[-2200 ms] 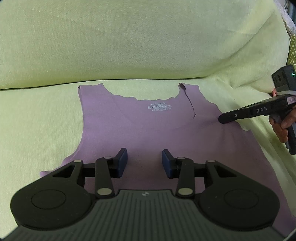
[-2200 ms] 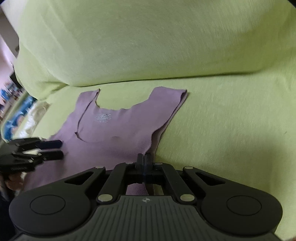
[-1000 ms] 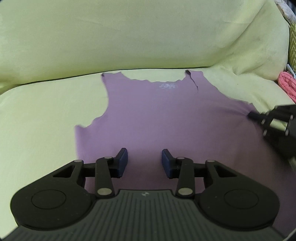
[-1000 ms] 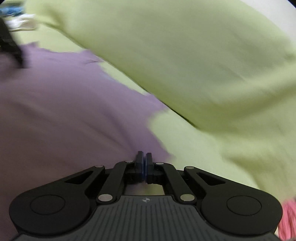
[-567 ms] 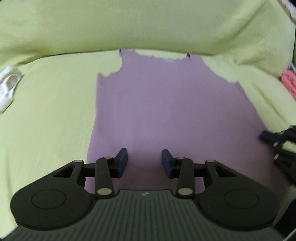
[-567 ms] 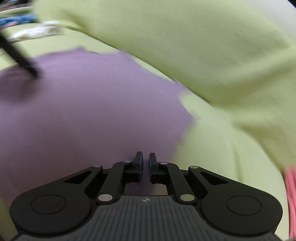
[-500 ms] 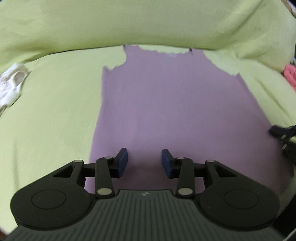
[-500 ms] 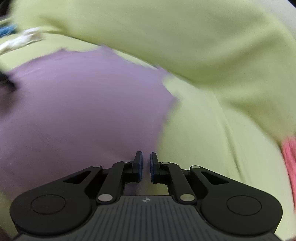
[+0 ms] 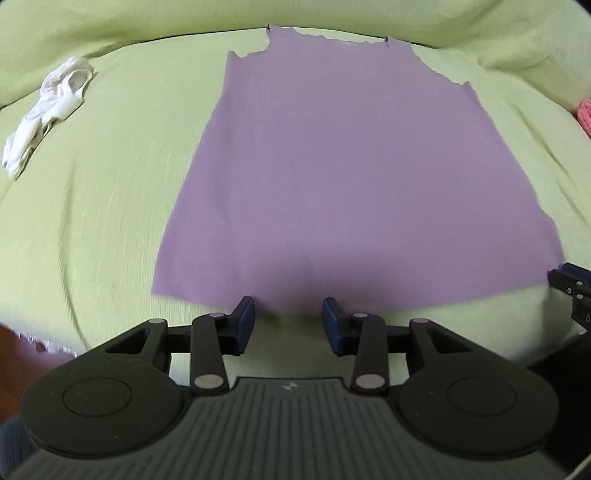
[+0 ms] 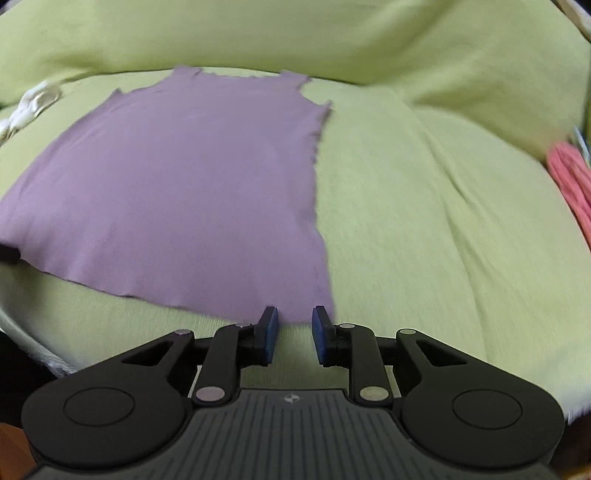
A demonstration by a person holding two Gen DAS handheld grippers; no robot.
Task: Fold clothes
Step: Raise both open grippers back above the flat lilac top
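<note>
A purple tank top (image 9: pixel 351 158) lies flat on the green sofa seat, straps toward the backrest, hem toward me. It also shows in the right wrist view (image 10: pixel 184 184). My left gripper (image 9: pixel 288 317) is open and empty, just short of the middle of the hem. My right gripper (image 10: pixel 294 326) is open and empty at the hem's right corner. The right gripper's tips (image 9: pixel 567 277) show at the right edge of the left wrist view.
A crumpled white garment (image 9: pixel 48 107) lies on the seat to the left; it also shows in the right wrist view (image 10: pixel 29 105). A pink knitted item (image 10: pixel 570 177) lies at the far right. The sofa backrest (image 9: pixel 184 14) rises behind the top. The seat's front edge (image 9: pixel 44 343) is near.
Both grippers have pulled back from over the top toward its hem. The right gripper, shut earlier, has opened. The top now lies spread flat.
</note>
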